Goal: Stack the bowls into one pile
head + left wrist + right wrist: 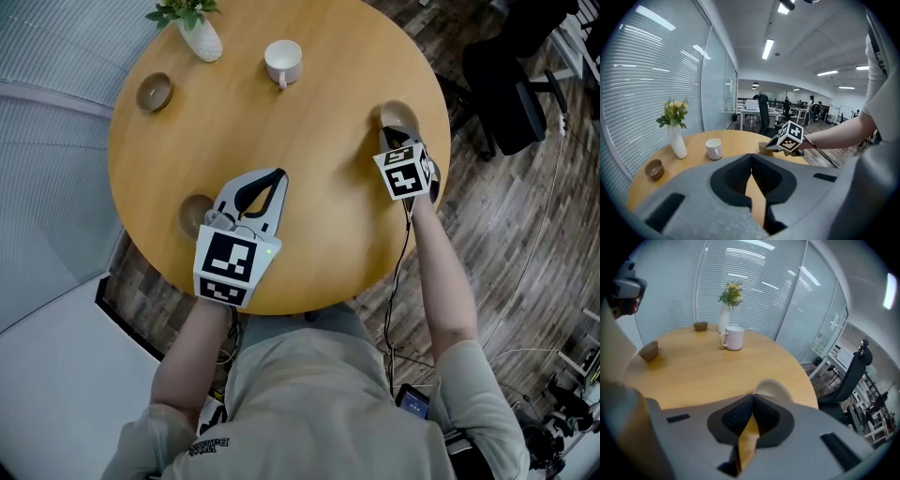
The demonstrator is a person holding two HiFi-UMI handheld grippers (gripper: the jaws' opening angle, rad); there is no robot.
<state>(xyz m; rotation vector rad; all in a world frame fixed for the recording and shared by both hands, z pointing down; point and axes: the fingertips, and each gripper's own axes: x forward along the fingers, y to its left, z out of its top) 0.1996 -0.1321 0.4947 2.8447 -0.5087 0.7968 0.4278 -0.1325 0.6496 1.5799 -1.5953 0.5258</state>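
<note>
Three bowls stand apart on the round wooden table (319, 150). A brown bowl (154, 92) (654, 168) (700, 326) sits far left. A second brown bowl (195, 214) (648, 350) lies close beside my left gripper's body. A beige bowl (398, 117) (772, 389) (765, 147) sits near the right edge. My left gripper (279, 173) (751, 157) hovers over mid-table, shut and empty. My right gripper (389, 139) (752, 395) has its jaws together, with the beige bowl just beyond the tips. Its marker cube (791, 137) shows in the left gripper view.
A white mug (283, 62) (714, 148) (733, 338) and a white vase with flowers (200, 37) (676, 140) (724, 317) stand at the far side. A black office chair (516, 84) is off the table's right. The beige bowl is close to the table edge.
</note>
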